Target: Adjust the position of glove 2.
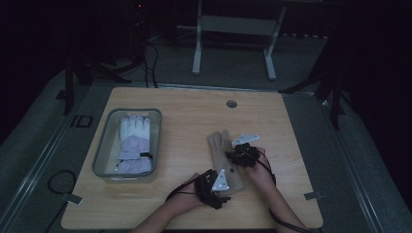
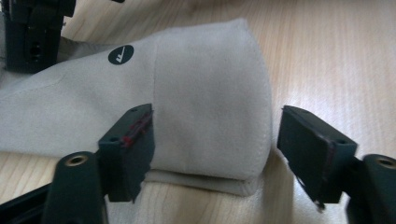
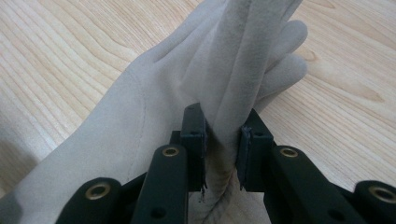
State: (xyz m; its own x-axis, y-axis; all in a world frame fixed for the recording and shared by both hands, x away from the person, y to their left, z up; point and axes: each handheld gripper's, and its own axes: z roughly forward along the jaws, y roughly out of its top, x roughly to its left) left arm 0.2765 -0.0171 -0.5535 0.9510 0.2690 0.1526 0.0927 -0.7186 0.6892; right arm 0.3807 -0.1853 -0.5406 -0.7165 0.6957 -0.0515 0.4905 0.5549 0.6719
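A beige suede glove (image 1: 224,156) lies on the wooden table (image 1: 194,111), right of centre, fingers pointing away. My right gripper (image 1: 241,154) is shut on a raised fold of the glove (image 3: 224,93) near its fingers. My left gripper (image 1: 217,187) stands open at the cuff end; its jaws straddle the cuff (image 2: 205,121) without pinching it. A round black logo (image 2: 120,54) marks the glove near the cuff. In the left gripper view the right gripper (image 2: 32,32) appears at the top left.
A grey plastic bin (image 1: 104,150) at the table's left holds a white and lavender glove (image 1: 133,143). A round cable hole (image 1: 231,103) sits near the far edge. Metal frame legs (image 1: 197,53) stand on the floor beyond the table.
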